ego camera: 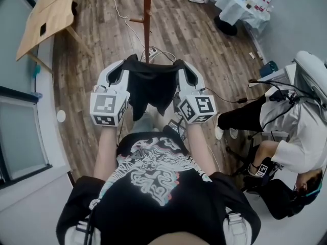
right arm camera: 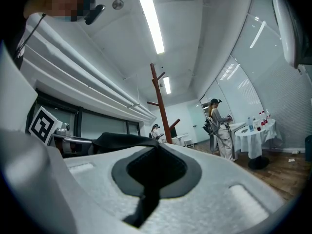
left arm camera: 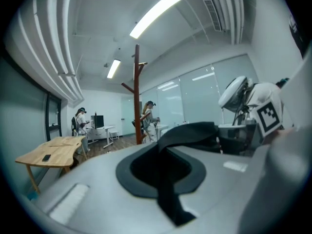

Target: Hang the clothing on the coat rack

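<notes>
A black garment (ego camera: 150, 86) hangs stretched between my two grippers at chest height. My left gripper (ego camera: 129, 64) is shut on its left edge, and my right gripper (ego camera: 179, 66) is shut on its right edge. In the left gripper view the black cloth (left arm camera: 187, 133) runs out of the shut left gripper (left arm camera: 165, 179) toward the right. In the right gripper view the cloth (right arm camera: 122, 140) leaves the shut right gripper (right arm camera: 153, 174) toward the left. The brown wooden coat rack (ego camera: 147, 19) stands on the floor straight ahead, its pole (left arm camera: 137, 91) rising beyond the garment with short pegs (right arm camera: 161, 101).
A light wooden table (ego camera: 48, 11) stands at the far left and a white-covered table (ego camera: 240, 1) at the far right. A seated person (ego camera: 296, 126) is close on my right. White cables (ego camera: 125, 14) lie on the wood floor by the rack's base. Other people stand further back.
</notes>
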{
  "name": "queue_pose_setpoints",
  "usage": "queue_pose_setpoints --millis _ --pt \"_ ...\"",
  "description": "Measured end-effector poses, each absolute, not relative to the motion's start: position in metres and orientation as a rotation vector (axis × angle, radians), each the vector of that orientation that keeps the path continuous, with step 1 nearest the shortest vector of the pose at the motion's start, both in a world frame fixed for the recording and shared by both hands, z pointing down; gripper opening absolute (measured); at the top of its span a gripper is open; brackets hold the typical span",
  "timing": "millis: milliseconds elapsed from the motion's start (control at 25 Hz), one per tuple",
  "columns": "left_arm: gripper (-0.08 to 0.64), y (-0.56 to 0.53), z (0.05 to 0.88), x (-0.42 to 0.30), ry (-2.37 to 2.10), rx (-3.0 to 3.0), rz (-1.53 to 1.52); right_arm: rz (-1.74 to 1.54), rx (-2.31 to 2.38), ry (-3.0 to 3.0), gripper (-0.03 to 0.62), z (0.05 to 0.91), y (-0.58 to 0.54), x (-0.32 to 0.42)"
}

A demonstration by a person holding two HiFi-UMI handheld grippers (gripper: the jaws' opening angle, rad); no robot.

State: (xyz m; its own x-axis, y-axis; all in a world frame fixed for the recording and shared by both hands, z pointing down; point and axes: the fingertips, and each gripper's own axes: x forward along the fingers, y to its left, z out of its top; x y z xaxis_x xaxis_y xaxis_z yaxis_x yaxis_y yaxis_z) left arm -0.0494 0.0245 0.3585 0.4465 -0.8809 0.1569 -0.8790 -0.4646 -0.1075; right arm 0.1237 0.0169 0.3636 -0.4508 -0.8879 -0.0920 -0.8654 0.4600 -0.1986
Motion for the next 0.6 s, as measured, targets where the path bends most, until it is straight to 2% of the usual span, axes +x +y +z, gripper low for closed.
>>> queue_pose_setpoints --millis 600 --pt "0.002 -0.079 0.357 -0.063 1.657 -2.688 -0.258 -0.182 -1.480 2.532 0.002 0.357 -0.086 0.111"
